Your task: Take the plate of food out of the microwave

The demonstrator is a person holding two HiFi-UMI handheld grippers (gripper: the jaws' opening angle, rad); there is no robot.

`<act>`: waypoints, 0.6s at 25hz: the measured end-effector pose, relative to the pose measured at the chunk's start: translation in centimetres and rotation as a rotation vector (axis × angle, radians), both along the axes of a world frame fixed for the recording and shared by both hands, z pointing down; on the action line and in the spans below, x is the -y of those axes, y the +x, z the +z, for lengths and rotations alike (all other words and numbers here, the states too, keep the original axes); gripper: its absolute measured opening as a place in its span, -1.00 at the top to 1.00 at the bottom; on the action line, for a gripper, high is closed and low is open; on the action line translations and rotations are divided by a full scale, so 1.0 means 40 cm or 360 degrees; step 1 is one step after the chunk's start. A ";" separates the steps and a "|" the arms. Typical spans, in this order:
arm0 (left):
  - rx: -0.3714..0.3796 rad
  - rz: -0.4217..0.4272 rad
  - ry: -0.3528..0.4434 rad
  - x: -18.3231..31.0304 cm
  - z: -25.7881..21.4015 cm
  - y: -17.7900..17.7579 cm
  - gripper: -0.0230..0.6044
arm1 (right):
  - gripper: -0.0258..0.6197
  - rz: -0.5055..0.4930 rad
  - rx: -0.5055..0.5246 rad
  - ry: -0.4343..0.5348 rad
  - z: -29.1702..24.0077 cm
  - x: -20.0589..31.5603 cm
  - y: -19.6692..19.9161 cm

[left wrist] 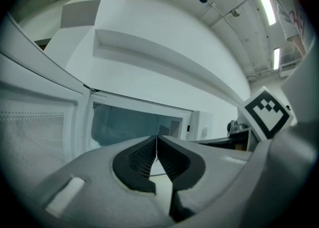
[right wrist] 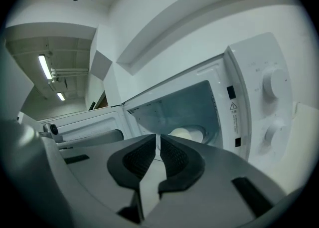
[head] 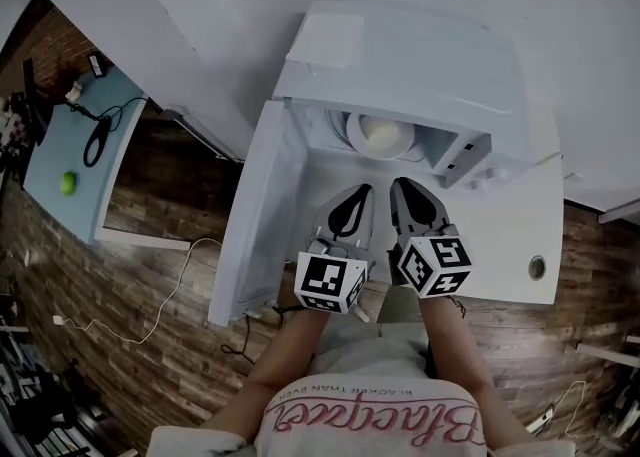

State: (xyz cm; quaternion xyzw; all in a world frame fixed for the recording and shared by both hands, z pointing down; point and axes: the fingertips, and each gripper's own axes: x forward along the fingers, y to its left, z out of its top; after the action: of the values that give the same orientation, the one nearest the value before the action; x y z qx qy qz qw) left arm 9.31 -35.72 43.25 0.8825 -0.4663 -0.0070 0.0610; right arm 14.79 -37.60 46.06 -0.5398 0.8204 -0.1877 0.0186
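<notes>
Head view: one plate lies half hidden inside one microwave. Left claw and right claw are both closed, empty.

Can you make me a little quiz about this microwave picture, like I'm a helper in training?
1. True or false: the door of the microwave stands open.
2. Where is the plate of food? A: on top of the microwave. B: inside the microwave. C: hanging on the door.
3. Fill in the gap: the left gripper and the right gripper both have their jaws ___, with nothing held.

Key: 1 true; 2 B; 3 shut.
</notes>
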 end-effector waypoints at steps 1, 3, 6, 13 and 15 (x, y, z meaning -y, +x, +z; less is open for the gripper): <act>0.0002 -0.0001 -0.0006 0.007 0.004 0.001 0.91 | 0.85 0.0000 0.0025 -0.0019 0.009 0.008 0.003; 0.0010 0.0002 -0.0019 0.021 0.012 0.004 0.91 | 0.65 -0.0010 0.0081 -0.0066 0.031 0.025 0.003; 0.0023 0.0020 -0.0033 0.041 0.020 0.007 0.91 | 0.54 -0.0005 0.0175 -0.0139 0.063 0.053 0.000; 0.0047 0.0038 -0.0062 0.083 0.033 -0.001 0.91 | 0.39 0.0100 0.0515 -0.0343 0.138 0.131 -0.009; 0.0055 0.0038 -0.0068 0.091 0.036 -0.004 0.91 | 0.39 0.0137 0.0599 -0.0409 0.165 0.150 -0.012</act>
State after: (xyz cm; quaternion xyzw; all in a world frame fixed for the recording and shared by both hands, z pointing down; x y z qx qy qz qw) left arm 9.14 -39.37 44.71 0.8865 -0.4567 0.0190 0.0718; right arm 14.32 -43.59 52.65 -0.5278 0.7480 -0.3870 0.1104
